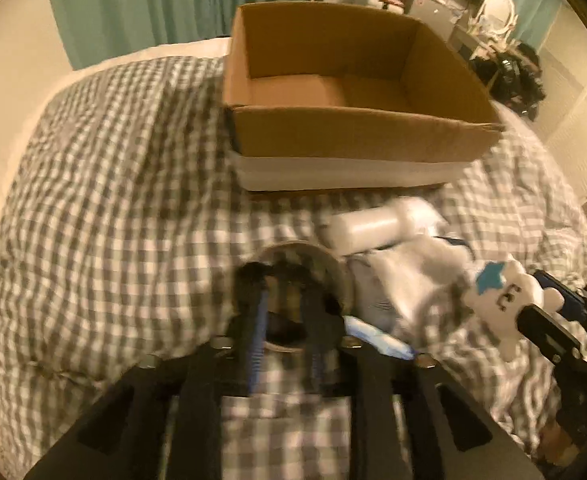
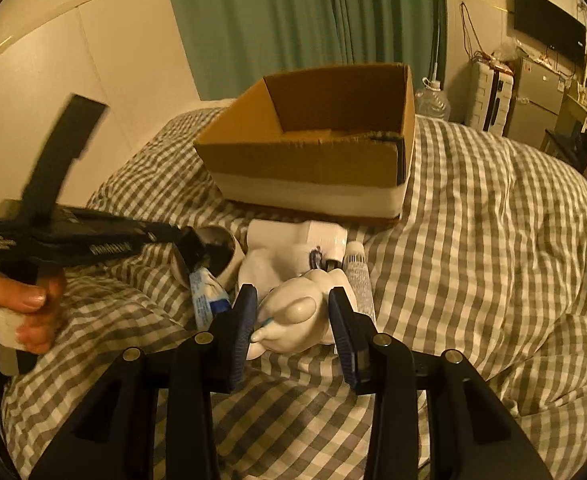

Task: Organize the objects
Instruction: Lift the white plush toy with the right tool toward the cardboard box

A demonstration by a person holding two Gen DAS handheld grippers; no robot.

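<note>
An open cardboard box (image 1: pixel 357 136) (image 2: pixel 313 160) stands on the checked bed. In front of it lies a heap: a round cup (image 1: pixel 305 256) (image 2: pixel 229 248), a blue-and-white tube (image 1: pixel 377 338) (image 2: pixel 207 296), a white bottle (image 1: pixel 369 228) (image 2: pixel 293 236), a grey tube (image 2: pixel 359 284) and a white bear toy (image 1: pixel 509 296) (image 2: pixel 297 320). My left gripper (image 1: pixel 283 280) has its fingers at the cup's rim, one finger inside; the view is blurred. My right gripper (image 2: pixel 293 320) is open with its fingers either side of the bear toy.
The grey-and-white checked duvet (image 1: pixel 113 220) (image 2: pixel 493 240) covers the bed. Green curtains (image 2: pixel 313 20) hang behind. A water jug (image 2: pixel 433 102), a fridge (image 2: pixel 533 100) and cluttered furniture stand at the far right.
</note>
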